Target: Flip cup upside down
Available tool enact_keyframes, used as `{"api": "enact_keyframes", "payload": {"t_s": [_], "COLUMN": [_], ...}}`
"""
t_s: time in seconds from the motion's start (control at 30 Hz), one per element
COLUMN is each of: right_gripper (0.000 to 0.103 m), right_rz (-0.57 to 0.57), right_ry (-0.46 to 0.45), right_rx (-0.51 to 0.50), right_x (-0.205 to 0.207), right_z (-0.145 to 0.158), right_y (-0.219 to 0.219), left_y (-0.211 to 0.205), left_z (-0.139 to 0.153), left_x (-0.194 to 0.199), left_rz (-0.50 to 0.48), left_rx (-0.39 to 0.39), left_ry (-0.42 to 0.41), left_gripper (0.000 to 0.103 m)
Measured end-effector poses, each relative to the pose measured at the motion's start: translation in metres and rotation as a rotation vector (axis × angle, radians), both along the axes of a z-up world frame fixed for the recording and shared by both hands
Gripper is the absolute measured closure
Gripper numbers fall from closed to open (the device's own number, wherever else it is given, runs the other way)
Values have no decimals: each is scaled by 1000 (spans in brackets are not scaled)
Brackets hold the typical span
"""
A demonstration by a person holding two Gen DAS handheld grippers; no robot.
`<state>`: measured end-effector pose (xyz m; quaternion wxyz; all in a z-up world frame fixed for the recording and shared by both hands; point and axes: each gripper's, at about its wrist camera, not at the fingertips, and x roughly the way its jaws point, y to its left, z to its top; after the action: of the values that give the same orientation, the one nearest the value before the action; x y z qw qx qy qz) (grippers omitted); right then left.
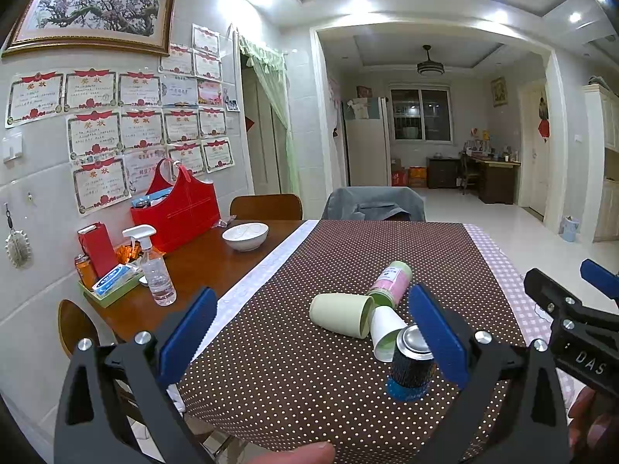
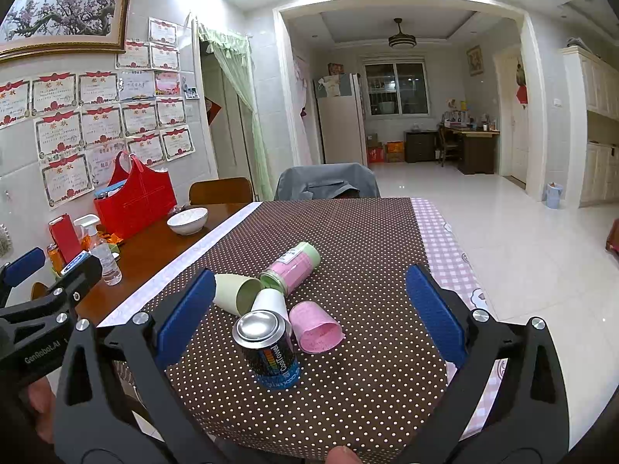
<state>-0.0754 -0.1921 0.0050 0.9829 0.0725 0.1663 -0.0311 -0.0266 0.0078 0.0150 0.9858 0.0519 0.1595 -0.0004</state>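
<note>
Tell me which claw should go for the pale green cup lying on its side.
Left, probably. The pale green cup lies centred between the open left claw; the right claw faces the can, which partly blocks it.

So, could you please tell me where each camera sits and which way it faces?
Left wrist: on the left hand-held gripper, facing across the dotted tablecloth at the green cup; its blue fingers, a thumb and the right hand-held gripper show.
Right wrist: on the right hand-held gripper, same heading; the left one shows at its left edge.
Shared: the cups and the can.
</note>
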Motion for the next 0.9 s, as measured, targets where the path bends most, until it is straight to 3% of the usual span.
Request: {"api": "enact_keyframes", "payload": {"t_s": [0.9], "right_gripper": [6], "right_rz": [8], "right_ry": [10], "right_rx": [1], "right_x": [2], "right_z": [-3], "right_y": [2], "left_y": [5], "left_z": [-2], "left_x": [-1], "left_rz": [8], "left_rx": [-12], "left_ry": [-13], "left_gripper": [5]}}
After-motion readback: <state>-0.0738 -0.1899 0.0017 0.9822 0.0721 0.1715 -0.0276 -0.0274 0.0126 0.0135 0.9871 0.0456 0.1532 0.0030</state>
